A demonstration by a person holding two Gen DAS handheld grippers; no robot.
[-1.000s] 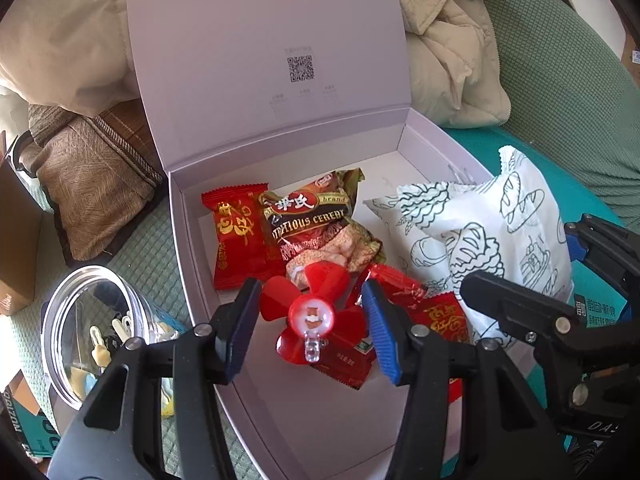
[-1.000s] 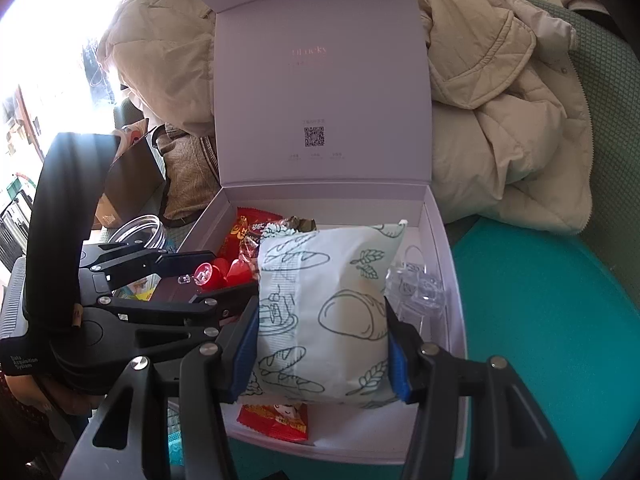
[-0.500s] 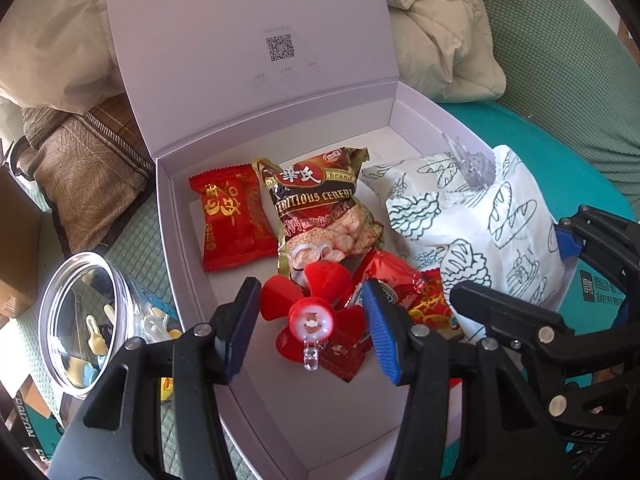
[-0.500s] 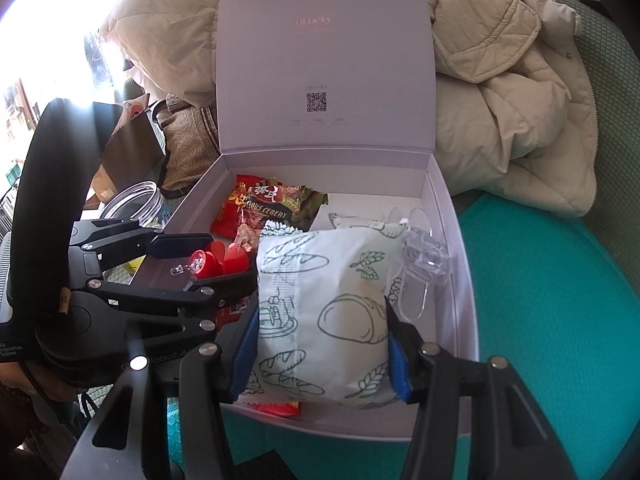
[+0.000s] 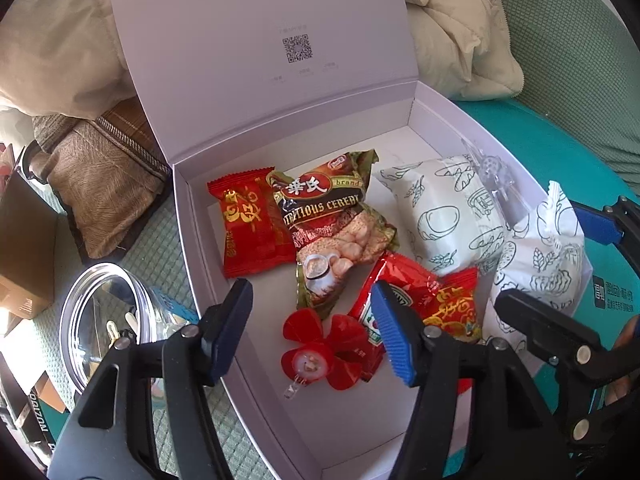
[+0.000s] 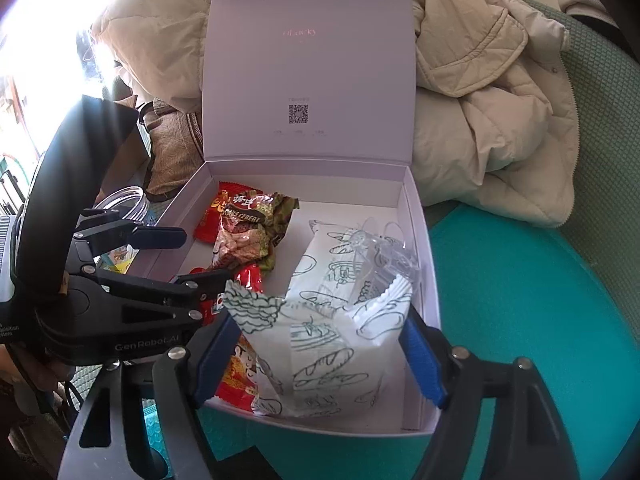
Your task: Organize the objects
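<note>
Hanging over the near end of the open box [image 5: 188, 216], the left tongs [image 5: 312, 332] stand apart with their jaws having just been opening; the red toy fan [image 5: 320, 350] lies loose on the box floor between them, touched by neither pad. The right tongs [image 6: 320, 354] have likewise just been opening around the white bread bag [image 6: 320, 344], which leans against the near box wall, and I cannot tell whether a pad touches it. Beyond the fan lie a ketchup packet [image 5: 396, 292], a cereal packet [image 5: 332, 220] and a red candy packet [image 5: 250, 224]. A second bread bag [image 5: 444, 208] sits to the right under a clear plastic piece [image 5: 496, 176]. Behind, the lid [image 5: 256, 48] stands raised against a beige coat [image 5: 452, 28]. A clear jar [image 5: 108, 320] lies left of the box.
</note>
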